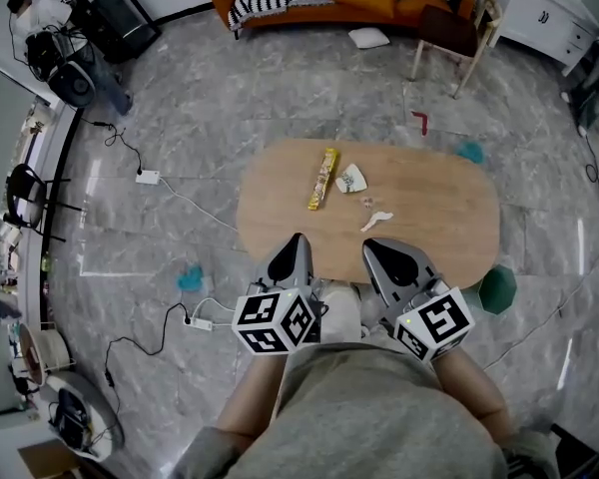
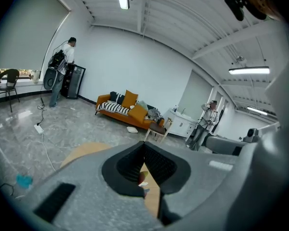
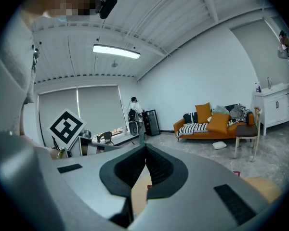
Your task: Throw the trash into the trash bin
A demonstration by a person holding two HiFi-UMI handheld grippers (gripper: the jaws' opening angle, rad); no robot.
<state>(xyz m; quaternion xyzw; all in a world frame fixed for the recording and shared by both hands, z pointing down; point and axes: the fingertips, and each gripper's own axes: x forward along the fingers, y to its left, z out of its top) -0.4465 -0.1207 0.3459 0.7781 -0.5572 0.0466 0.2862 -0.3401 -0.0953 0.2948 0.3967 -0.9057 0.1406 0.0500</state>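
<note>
Three scraps [image 1: 350,179], beyond left tongs [image 1: 298,239], right tongs [image 1: 370,246]

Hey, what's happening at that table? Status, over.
Left gripper and right gripper shut, empty, at near edge of table. Yellow wrapper, crumpled paper, white scrap lie on it. Green bin on floor at right. Nothing in the way.

No legible text, brand or number in any view. The only signs are black-and-white square patterns on the left marker cube [image 1: 275,320] of the left hand-held gripper [image 1: 297,239] and the right marker cube [image 1: 436,323] of the right hand-held gripper [image 1: 372,246]. They carry no letters or digits. Any print on the yellow wrapper [image 1: 322,179] on the counter [image 1: 449,228] is too small to read.
</note>
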